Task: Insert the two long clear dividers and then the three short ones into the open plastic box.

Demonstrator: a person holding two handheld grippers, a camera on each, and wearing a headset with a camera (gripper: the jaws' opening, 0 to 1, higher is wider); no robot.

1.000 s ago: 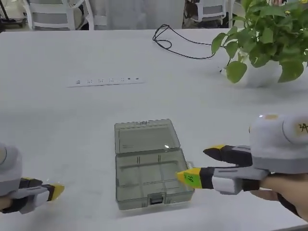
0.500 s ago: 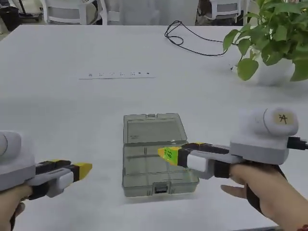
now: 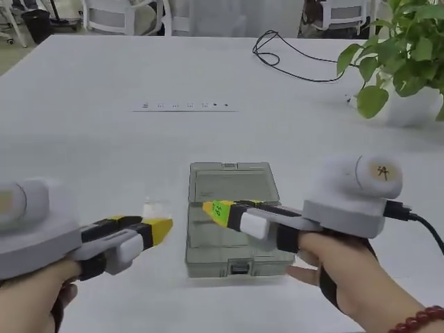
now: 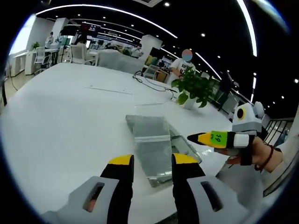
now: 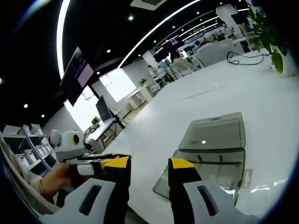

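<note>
Two grippers over white table (image 3: 104, 152) | your left gripper (image 3: 156, 225): jaws apart, empty, just left of open plastic box (image 3: 232, 184) | your right gripper (image 3: 216, 208): jaws apart, empty, tips crossing box in head view | clear piece (image 3: 157, 208) lies beside box's left edge.

White table (image 3: 83, 146), chairs (image 3: 121, 17) behind, ceiling light strips (image 5: 63, 37).

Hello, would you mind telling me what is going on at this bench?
Someone holds two claws above a white table. The right claw hovers over the open plastic box, whose lid lies folded back; the left claw is just beside the box. Both claws are open and empty. Clear partitions seem to stand inside the box.
</note>
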